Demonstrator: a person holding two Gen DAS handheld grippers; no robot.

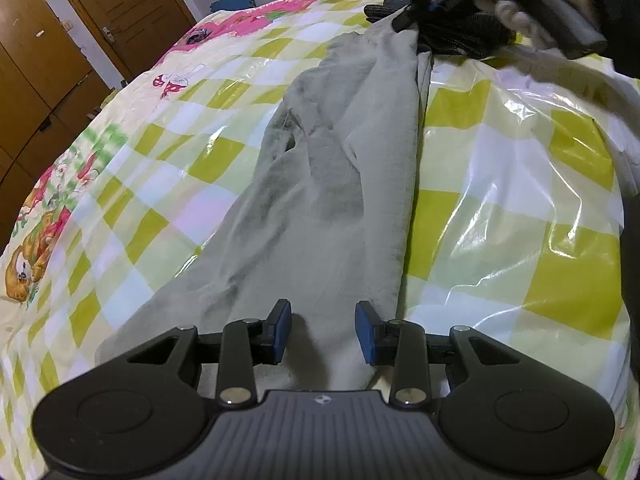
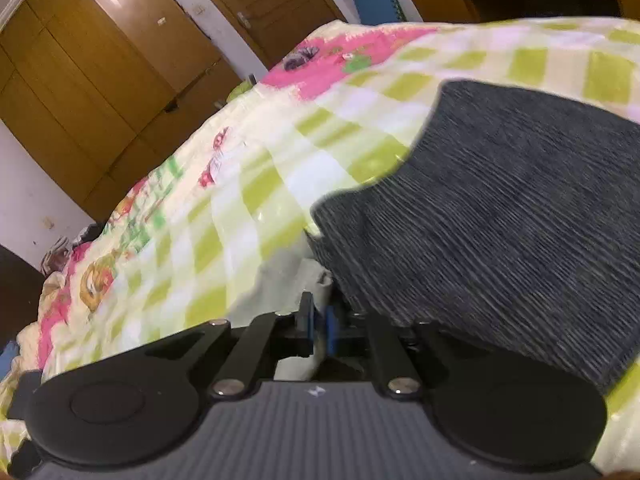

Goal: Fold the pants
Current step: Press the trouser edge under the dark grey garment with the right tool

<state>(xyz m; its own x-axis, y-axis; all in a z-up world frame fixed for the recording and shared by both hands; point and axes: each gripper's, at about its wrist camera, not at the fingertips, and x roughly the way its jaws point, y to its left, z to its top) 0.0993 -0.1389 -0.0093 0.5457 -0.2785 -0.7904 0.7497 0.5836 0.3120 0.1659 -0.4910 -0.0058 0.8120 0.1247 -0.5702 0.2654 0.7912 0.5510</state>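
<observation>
While the grey pants [image 1: 340, 184] lie lengthwise on the bed [image 1: 500, 200], running straight away from the left gripper [image 1: 323, 332], its fingers straddle the near end, apart. At the far end the right gripper [image 2: 318, 322] has its fingers nearly closed with pale cloth between them; whether they pinch it, I cannot tell.

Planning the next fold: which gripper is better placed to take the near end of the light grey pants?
Left. The left gripper hangs open directly over the near end of the pants. The right gripper is at their far end, beside the dark grey garment, jaws nearly closed around pale cloth.
</observation>
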